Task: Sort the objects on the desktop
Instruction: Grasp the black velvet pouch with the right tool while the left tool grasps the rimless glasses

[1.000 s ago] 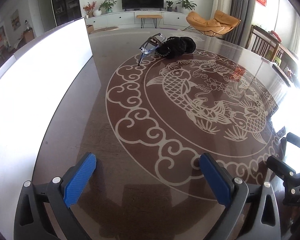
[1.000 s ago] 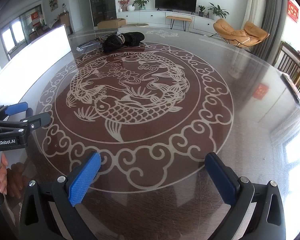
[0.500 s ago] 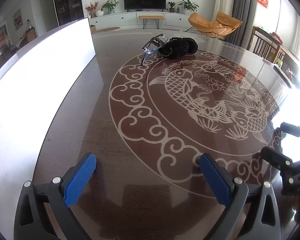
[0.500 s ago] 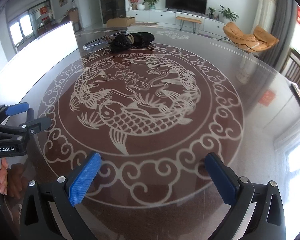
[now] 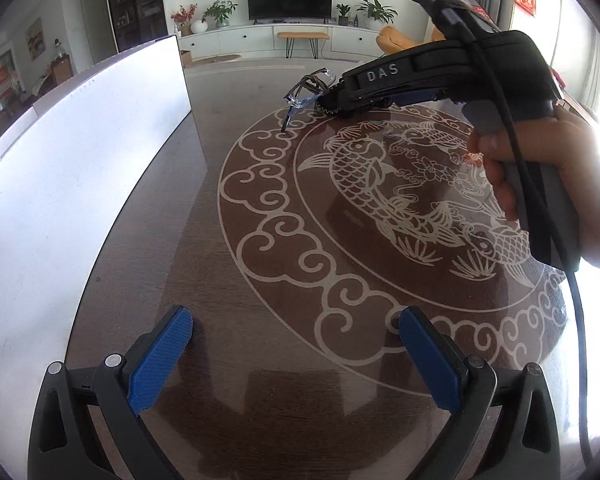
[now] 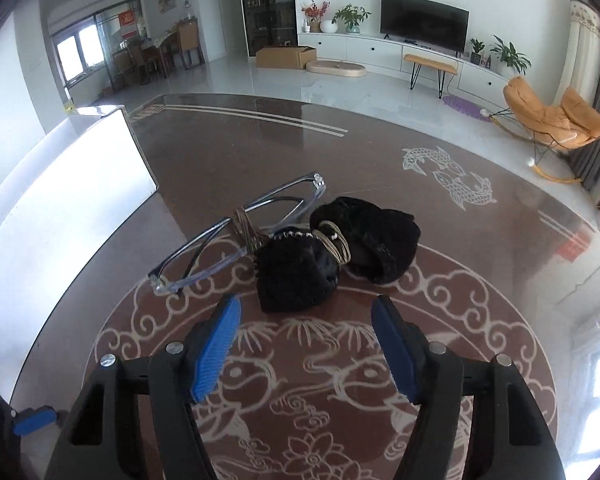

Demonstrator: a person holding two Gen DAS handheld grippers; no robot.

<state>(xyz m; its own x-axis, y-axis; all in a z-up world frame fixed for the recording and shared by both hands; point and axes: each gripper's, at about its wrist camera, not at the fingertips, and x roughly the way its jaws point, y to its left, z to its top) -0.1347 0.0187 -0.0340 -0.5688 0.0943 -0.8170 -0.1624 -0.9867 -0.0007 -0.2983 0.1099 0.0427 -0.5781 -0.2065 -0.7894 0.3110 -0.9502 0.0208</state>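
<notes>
A pair of clear-framed glasses (image 6: 236, 236) lies on the dark table (image 6: 480, 264), with a thin cord wound round one arm. Right beside them sit two black fuzzy items (image 6: 296, 276) tied together with the same cord. My right gripper (image 6: 304, 344) is open, just in front of the nearer black item, not touching it. In the left wrist view the glasses (image 5: 308, 90) lie far ahead, and the right gripper's body hides the black items. My left gripper (image 5: 296, 352) is open and empty near the table's front edge.
A large white box (image 5: 80, 152) stands along the table's left side; its corner shows in the right wrist view (image 6: 112, 156). The table carries a pale fish and cloud pattern (image 5: 380, 184). The person's hand (image 5: 540, 168) holds the right gripper's handle at the right.
The right gripper has moved far forward across the table to the glasses and black items. Its jaws have narrowed a little but stay open. The left gripper has stayed near the front edge.
</notes>
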